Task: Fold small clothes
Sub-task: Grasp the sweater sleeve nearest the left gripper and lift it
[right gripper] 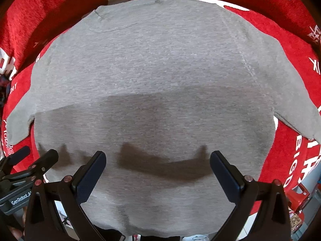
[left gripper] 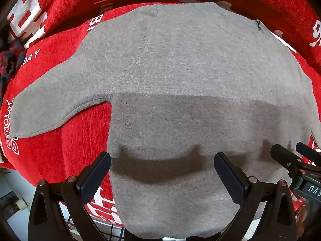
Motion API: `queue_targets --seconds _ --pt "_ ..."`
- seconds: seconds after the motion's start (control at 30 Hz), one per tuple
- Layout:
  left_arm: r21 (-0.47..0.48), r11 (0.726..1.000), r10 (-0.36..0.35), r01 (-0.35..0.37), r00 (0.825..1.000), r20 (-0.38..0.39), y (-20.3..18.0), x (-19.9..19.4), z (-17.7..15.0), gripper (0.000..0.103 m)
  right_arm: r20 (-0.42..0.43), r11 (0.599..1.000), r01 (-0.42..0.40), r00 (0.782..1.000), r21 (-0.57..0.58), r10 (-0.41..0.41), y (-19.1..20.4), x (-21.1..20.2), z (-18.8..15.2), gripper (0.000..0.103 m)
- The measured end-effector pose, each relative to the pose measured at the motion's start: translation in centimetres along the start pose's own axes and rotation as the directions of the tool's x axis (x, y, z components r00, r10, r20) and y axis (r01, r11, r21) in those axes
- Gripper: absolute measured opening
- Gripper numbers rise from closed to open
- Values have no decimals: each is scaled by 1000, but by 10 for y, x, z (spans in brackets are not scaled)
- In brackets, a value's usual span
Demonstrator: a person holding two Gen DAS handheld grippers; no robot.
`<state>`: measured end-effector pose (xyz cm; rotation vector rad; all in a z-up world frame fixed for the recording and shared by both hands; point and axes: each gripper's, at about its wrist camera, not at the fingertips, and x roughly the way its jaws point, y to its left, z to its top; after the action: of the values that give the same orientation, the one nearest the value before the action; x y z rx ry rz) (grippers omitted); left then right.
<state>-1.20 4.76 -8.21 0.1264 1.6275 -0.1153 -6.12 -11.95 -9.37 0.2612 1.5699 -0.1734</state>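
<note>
A small grey T-shirt (left gripper: 180,76) (right gripper: 152,64) lies flat on a red cloth, collar far from me, hem hanging over the near table edge. One short sleeve (left gripper: 52,104) spreads to the left; the other sleeve (right gripper: 297,112) spreads to the right. My left gripper (left gripper: 162,162) hovers open above the lower left half of the shirt, nothing between its fingers. My right gripper (right gripper: 158,161) hovers open above the lower right half, also holding nothing. Each gripper shows at the edge of the other's view: the right gripper (left gripper: 293,154), the left gripper (right gripper: 38,156).
A red cloth with white lettering (left gripper: 50,140) (right gripper: 297,64) covers the table and rises in a fold at the back. A dark patterned garment (left gripper: 8,60) lies at the far left. Floor and small items (left gripper: 18,202) show below the near edge.
</note>
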Motion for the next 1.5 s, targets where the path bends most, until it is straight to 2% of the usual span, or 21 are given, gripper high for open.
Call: queue_targets --seconds 0.17,0.27,0.43,0.6,0.73,0.8,0.87,0.97,1.0,1.1,1.17,1.2,1.27,1.33,1.37,1.4,1.43,1.47,1.5 --pt "-13 1000 -22 22 1000 12 12 1 2 103 7 999 -36 999 11 36 1 0 0 103" --pt "-30 999 -22 23 999 23 25 2 2 103 17 996 -92 996 23 91 4 -1 -1 103" --pt "-90 994 -60 62 998 22 58 10 1 103 32 973 -224 974 46 223 13 -2 2 103" --pt "-147 984 -87 103 990 109 107 6 -5 103 6 952 -306 952 -19 306 48 -3 -1 103" --pt "-220 969 -81 111 987 142 157 10 -10 103 -21 949 -297 955 -103 296 81 -4 -3 103" --pt "-297 943 -106 150 982 157 190 16 -12 103 -23 949 -279 960 -145 278 98 -4 -3 103" --pt "-376 901 -161 218 971 177 221 25 -16 103 -29 946 -279 960 -165 278 108 -7 -4 103" --pt "-479 807 -258 345 936 239 269 43 -23 103 -38 942 -275 961 -194 273 123 -7 -5 103" --pt "-520 761 -278 387 919 278 289 48 -28 103 -41 941 -270 963 -202 268 133 -5 -1 103" --pt "-602 662 -268 447 891 367 330 54 -38 103 -53 938 -262 965 -225 256 142 -6 -3 103" --pt "-636 618 -242 462 882 405 343 52 -38 103 -63 938 -258 966 -233 250 152 -3 -3 103" --pt "-645 596 -230 478 872 433 354 52 -38 103 -68 938 -254 967 -236 245 155 -2 -3 103" --pt "-652 580 -210 488 863 459 365 50 -32 103 -74 938 -252 968 -240 241 158 -1 -5 103" --pt "-653 591 -176 474 866 469 371 43 -30 102 -80 937 -248 969 -245 235 160 -1 -7 103" --pt "-647 599 -156 472 861 483 373 38 -25 93 -84 936 -247 969 -249 233 161 0 -8 103" --pt "-644 605 -145 469 860 489 372 35 -21 80 -88 936 -245 969 -254 230 161 0 -9 103" --pt "-644 608 -140 464 861 489 367 33 -19 74 -90 936 -242 970 -256 227 164 1 -9 103" --pt "-645 610 -130 460 861 492 369 31 -18 64 -91 935 -242 970 -258 226 166 1 -10 103" --pt "-644 604 -122 469 854 506 371 30 -17 50 -93 935 -243 970 -260 227 167 1 -11 103"
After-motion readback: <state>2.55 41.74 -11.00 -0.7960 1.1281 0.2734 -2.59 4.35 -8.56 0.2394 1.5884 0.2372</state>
